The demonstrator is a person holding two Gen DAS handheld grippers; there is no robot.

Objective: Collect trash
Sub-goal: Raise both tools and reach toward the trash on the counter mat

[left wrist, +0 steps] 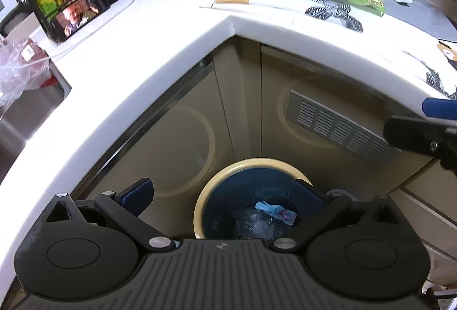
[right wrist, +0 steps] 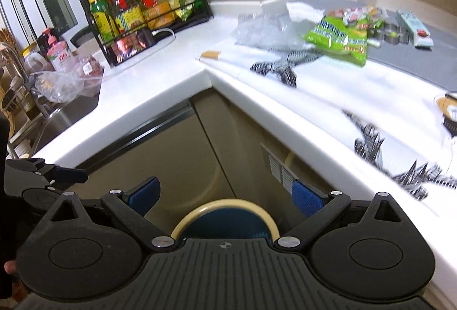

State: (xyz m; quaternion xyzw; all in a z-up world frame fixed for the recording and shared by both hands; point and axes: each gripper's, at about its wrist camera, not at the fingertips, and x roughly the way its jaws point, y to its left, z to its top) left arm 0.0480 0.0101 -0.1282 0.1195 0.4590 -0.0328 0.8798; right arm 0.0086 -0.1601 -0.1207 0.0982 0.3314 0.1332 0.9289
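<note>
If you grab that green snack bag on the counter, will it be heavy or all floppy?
Probably light and floppy: the green snack bag lies flat and crumpled on the counter, so it looks nearly empty. Its shiny surface may be slippery and likely crinkles when squeezed. It won't roll.

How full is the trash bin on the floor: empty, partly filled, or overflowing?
Partly filled. The trash bin holds only a blue wrapper and clear plastic at its bottom.
</note>
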